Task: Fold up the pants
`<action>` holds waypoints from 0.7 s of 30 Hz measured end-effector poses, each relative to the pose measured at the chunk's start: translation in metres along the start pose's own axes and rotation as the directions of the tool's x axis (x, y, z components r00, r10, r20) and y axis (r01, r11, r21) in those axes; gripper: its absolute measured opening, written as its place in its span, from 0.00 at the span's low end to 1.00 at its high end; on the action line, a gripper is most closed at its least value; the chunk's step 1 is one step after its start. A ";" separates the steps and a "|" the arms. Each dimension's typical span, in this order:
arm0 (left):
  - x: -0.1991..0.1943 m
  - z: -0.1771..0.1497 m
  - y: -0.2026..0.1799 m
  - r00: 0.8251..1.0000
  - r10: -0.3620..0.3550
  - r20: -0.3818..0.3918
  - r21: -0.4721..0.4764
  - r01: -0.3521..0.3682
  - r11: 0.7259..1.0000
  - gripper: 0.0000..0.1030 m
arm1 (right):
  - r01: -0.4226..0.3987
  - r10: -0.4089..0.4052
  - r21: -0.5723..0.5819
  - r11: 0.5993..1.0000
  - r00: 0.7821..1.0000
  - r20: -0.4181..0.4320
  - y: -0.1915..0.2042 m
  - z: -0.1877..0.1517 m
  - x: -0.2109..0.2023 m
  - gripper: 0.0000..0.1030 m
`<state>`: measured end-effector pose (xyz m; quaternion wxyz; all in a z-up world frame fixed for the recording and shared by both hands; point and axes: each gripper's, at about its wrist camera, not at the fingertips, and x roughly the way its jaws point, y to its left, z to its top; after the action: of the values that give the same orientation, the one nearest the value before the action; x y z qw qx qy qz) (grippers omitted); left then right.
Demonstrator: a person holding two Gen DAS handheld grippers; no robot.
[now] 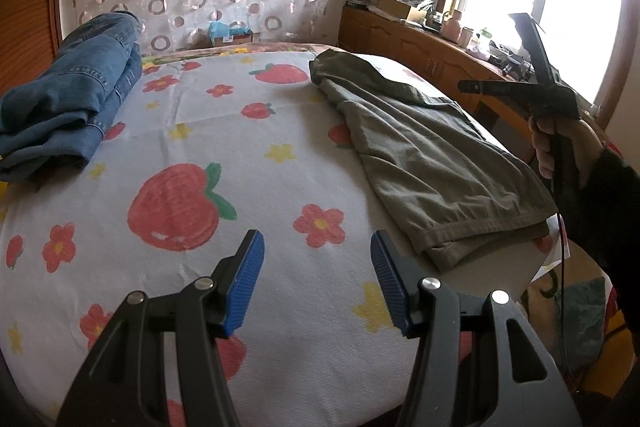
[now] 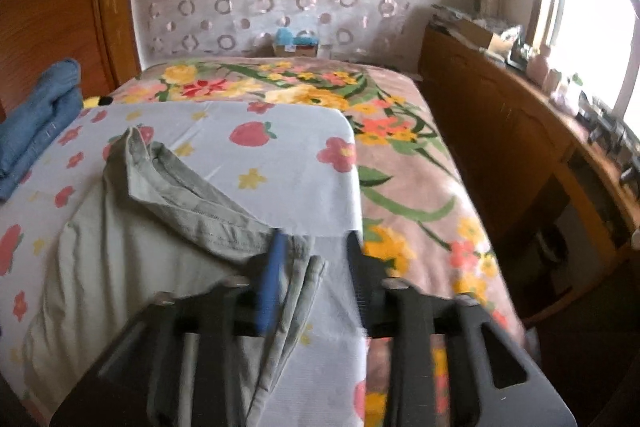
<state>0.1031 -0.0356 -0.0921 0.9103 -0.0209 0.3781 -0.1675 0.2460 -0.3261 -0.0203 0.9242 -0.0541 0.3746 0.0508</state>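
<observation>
**A:** Since both tools are off the cloth right now, I'd call this mid-task, not done. Nearest me: left gripper [image 1: 318, 283], blue pads spread apart, nothing between them, hovering over the strawberry sheet [image 1: 224, 131].

**B:** Right one?

**A:** Right gripper [image 2: 316, 275] also has its fingers apart. Its wrist view is blurred, so I can't say for certain whether a fingertip brushes fabric, but it's not clamped on anything. From the left wrist view it's held up in the air in the right hand [image 1: 560, 143], above the pants' right edge.

**B:** Where are the pants?

**A:** Olive pants [image 1: 432, 163] lie on the sheet's right side, near its edge. Legs look stacked one on the other, hem end toward me, waist end farther back with a flap rucked up. So the lengthwise fold looks done; the crosswise folds are left.

**B:** Anything finished?

**A:** Farther back on the left, folded jeans [image 1: 68, 95] sit in a compact stack, well apart from the olive pair. Probably a completed one. Beyond that just the floral blanket [image 2: 400, 163] and the cabinet [image 2: 500, 131] under the window.

**B:** Next?

**A:** My guess: flatten the waist flap, then take the hem end toward the waist.
</observation>
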 end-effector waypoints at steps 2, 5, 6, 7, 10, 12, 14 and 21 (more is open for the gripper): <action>0.000 0.000 -0.002 1.000 0.000 0.000 0.002 0.000 1.000 0.54 | -0.015 0.015 0.012 1.000 1.000 0.001 -0.003 -0.004 -0.004 0.35; 0.001 -0.001 -0.004 1.000 -0.002 -0.002 0.007 0.002 1.000 0.54 | -0.056 0.056 0.000 0.998 0.998 -0.007 -0.001 -0.010 -0.010 0.37; 0.000 -0.001 -0.004 1.000 -0.002 -0.002 0.008 0.002 1.000 0.54 | -0.074 0.074 -0.001 0.997 0.997 -0.017 0.000 -0.013 -0.011 0.38; 0.001 -0.001 -0.005 1.000 -0.003 -0.003 0.009 0.003 1.000 0.54 | -0.095 0.095 -0.001 0.995 0.995 -0.025 0.002 -0.017 -0.012 0.43; 0.002 -0.001 -0.007 1.000 -0.003 -0.006 0.012 0.003 1.000 0.54 | -0.129 0.129 -0.008 0.992 0.991 -0.036 0.006 -0.028 -0.015 0.50; 0.003 -0.001 -0.007 1.000 -0.001 -0.006 0.011 0.001 1.000 0.54 | -0.140 0.139 -0.019 0.990 0.989 -0.039 0.011 -0.032 -0.016 0.50; 0.003 -0.001 -0.007 1.000 -0.002 -0.003 0.011 0.002 1.000 0.54 | -0.150 0.148 -0.035 0.988 0.988 -0.040 0.015 -0.032 -0.014 0.50; 0.004 0.019 -0.006 1.000 0.006 0.018 0.032 -0.006 0.999 0.54 | -0.193 0.193 -0.111 0.975 0.981 -0.012 0.037 -0.010 -0.005 0.51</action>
<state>0.1170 -0.0447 -0.0807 0.9144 -0.0067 0.3671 -0.1705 0.2306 -0.2908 -0.0258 0.9102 -0.0692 0.3753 0.1611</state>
